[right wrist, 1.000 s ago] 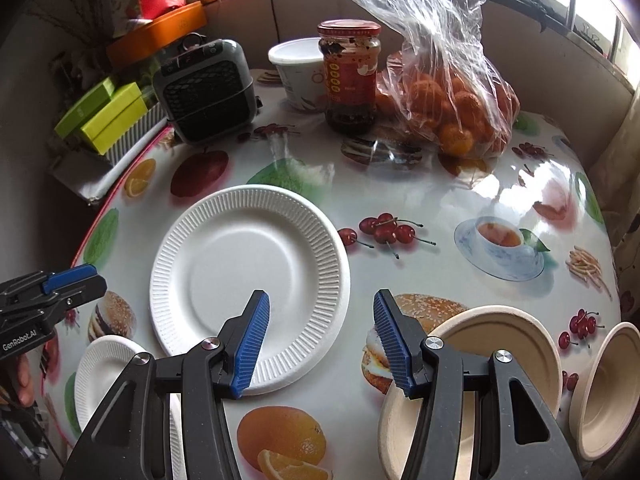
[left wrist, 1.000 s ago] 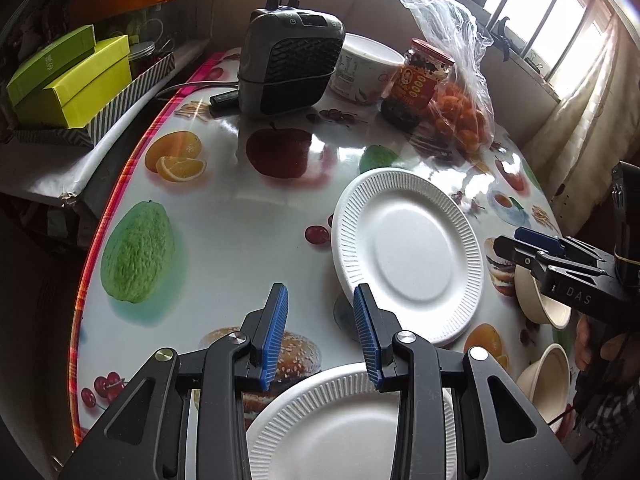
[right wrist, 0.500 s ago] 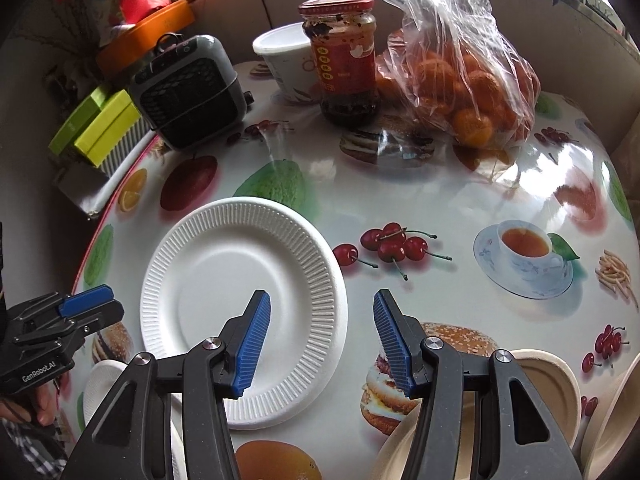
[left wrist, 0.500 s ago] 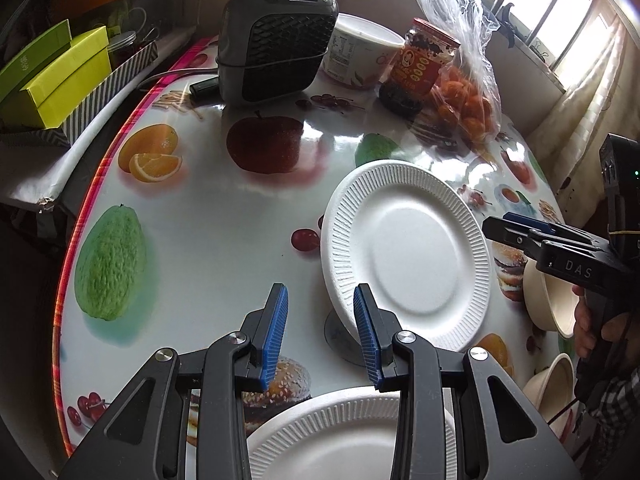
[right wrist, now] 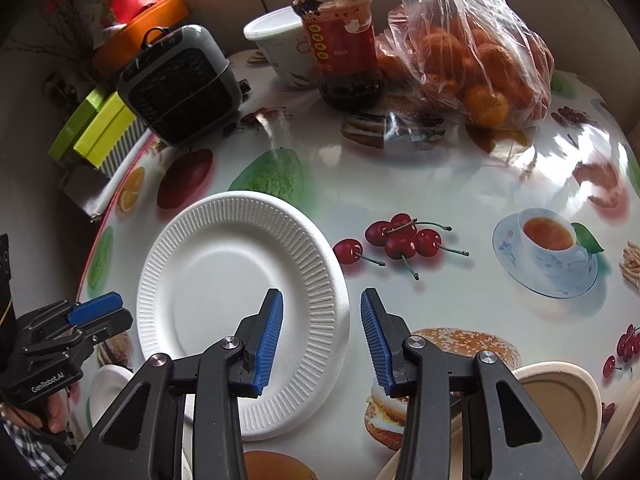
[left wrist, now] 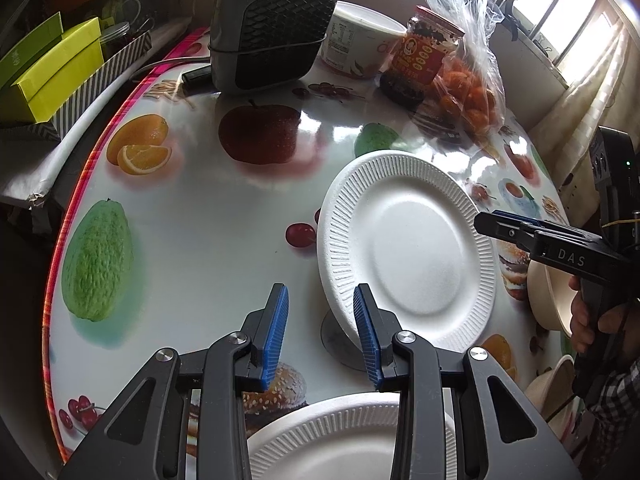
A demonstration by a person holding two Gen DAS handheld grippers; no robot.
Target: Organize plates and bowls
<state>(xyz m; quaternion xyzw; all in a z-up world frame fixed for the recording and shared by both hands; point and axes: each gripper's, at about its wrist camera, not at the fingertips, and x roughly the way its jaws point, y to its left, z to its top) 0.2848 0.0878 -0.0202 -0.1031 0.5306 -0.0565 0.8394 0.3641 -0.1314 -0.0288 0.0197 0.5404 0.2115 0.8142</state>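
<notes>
A large white paper plate (left wrist: 408, 240) lies on the fruit-print table; it also shows in the right wrist view (right wrist: 240, 280). My left gripper (left wrist: 320, 332) is open and empty, its right fingertip by the plate's near-left rim. A second white paper plate (left wrist: 344, 436) lies under it at the near edge. My right gripper (right wrist: 322, 336) is open and empty, over the large plate's right rim. A beige bowl (right wrist: 556, 400) sits below its right finger, another (right wrist: 628, 432) at the far right. The right gripper shows in the left wrist view (left wrist: 492, 224).
At the back stand a grey fan heater (left wrist: 272, 24), a white tub (left wrist: 360, 44), a red-labelled jar (right wrist: 340, 36) and a bag of oranges (right wrist: 472, 64). Yellow-green boxes (left wrist: 48, 68) sit off the table's left edge. The pink table rim (left wrist: 76, 208) curves along the left.
Both grippers have moved forward and lower toward the large plate. The left gripper's right finger now reaches the plate's rim; the right gripper now hangs over its right edge. Jaws stayed open.
</notes>
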